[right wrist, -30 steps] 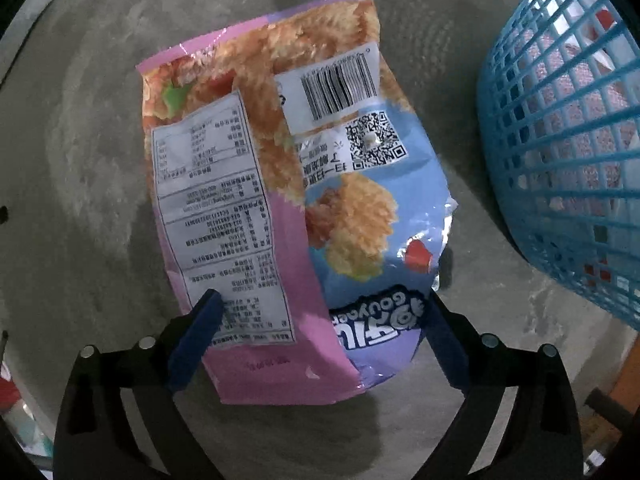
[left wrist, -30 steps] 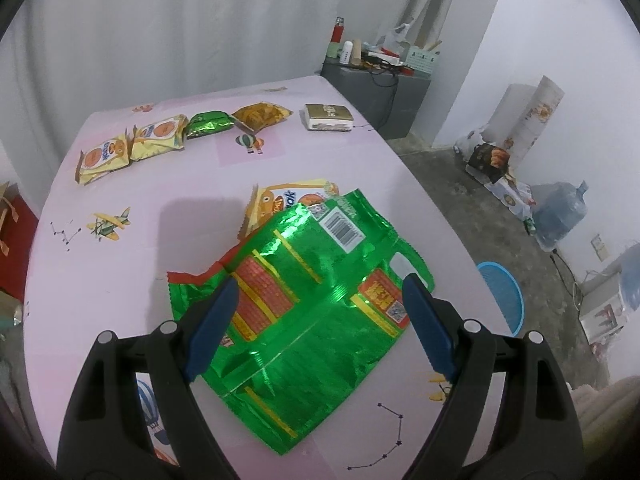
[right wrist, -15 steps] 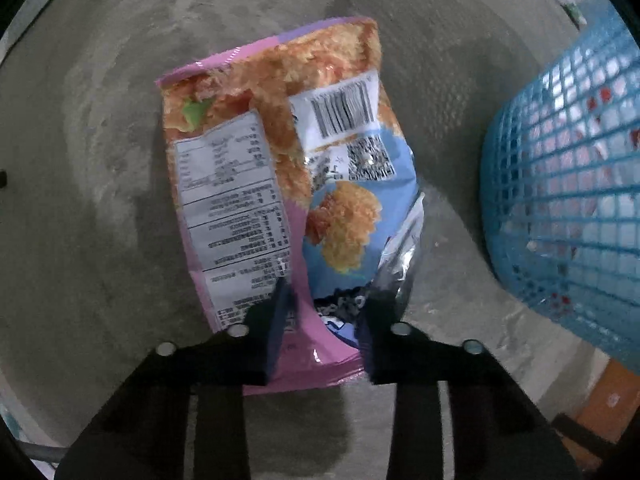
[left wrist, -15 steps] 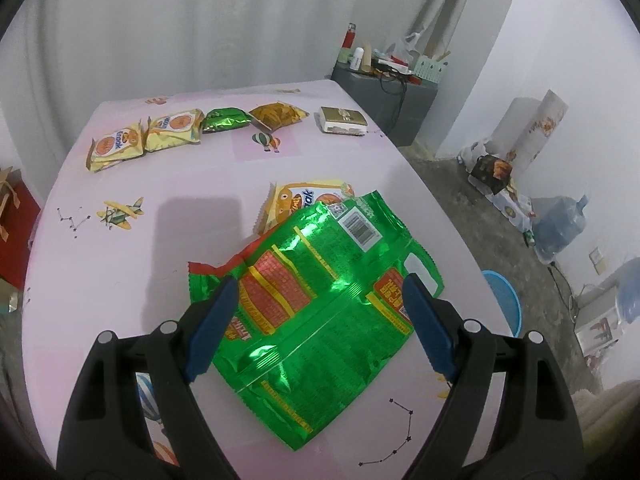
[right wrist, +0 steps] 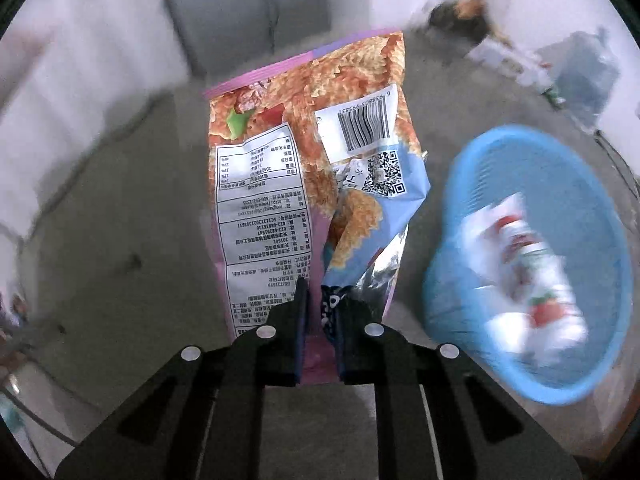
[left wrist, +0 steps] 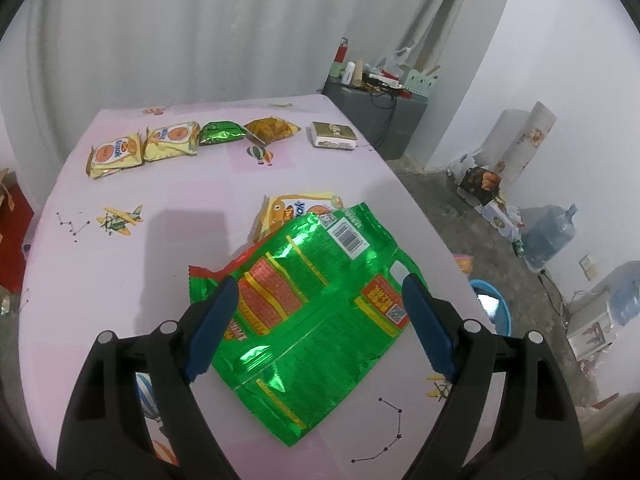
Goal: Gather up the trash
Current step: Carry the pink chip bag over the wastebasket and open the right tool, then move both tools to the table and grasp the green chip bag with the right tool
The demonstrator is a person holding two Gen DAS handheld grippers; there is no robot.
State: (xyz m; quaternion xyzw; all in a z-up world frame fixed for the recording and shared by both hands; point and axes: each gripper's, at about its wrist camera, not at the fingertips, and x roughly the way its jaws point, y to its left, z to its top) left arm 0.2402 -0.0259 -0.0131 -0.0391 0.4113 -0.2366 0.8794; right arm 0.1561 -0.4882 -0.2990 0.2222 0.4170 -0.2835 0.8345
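Observation:
In the right wrist view my right gripper [right wrist: 321, 300] pinches the lower edge of a pink and blue snack bag [right wrist: 304, 168], its jaws still closing on it. The bag hangs in the air above the grey floor. A blue mesh basket [right wrist: 460, 280] with white and red wrappers inside stands to its right. In the left wrist view my left gripper [left wrist: 316, 300] hovers open over a flat green foil bag [left wrist: 312, 312] on the pink table [left wrist: 120, 248], its fingers apart on either side and clear of it. A yellow packet [left wrist: 296, 212] lies partly under the green bag.
Along the table's far edge lie two yellow biscuit packs [left wrist: 116, 154], a small green packet [left wrist: 222, 132], an orange packet [left wrist: 272, 128] and a small box [left wrist: 332, 134]. A grey cabinet [left wrist: 376, 108] stands behind the table. A water jug [left wrist: 548, 236] and clutter line the right wall.
My right gripper went from open around the snack bag on the floor to shut on its edge, then lifted it well clear; the basket now shows from above. The left gripper barely moved.

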